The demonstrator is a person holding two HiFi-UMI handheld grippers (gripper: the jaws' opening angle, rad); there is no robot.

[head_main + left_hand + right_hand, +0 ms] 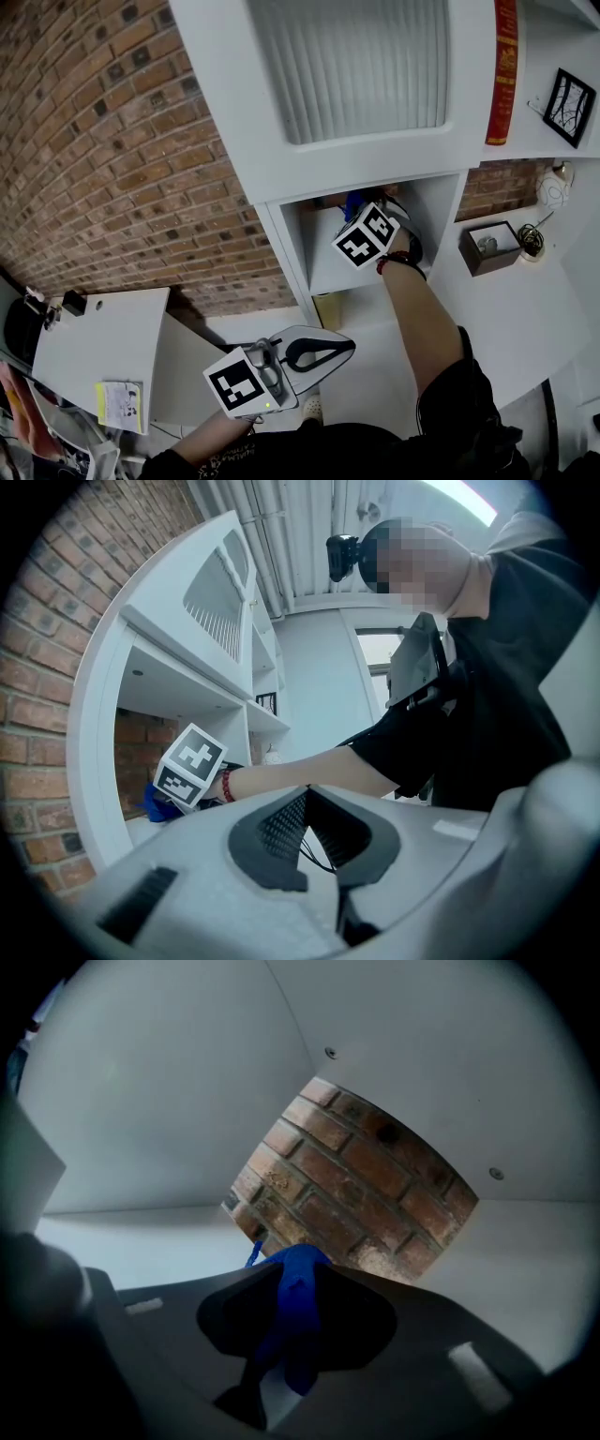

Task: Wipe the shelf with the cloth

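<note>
Pinching the blue cloth (292, 1302) tightly in the right tongs (298, 1279), deep inside the shelf (141, 1232) compartment, close to its brick back (356, 1185). From the head view, catching only a blue scrap behind the marker cube (366, 236); not telling whether cloth and shelf floor are touching. Holding the left tongs (306, 793) low outside the shelf, tips pressing together on nothing.
</note>
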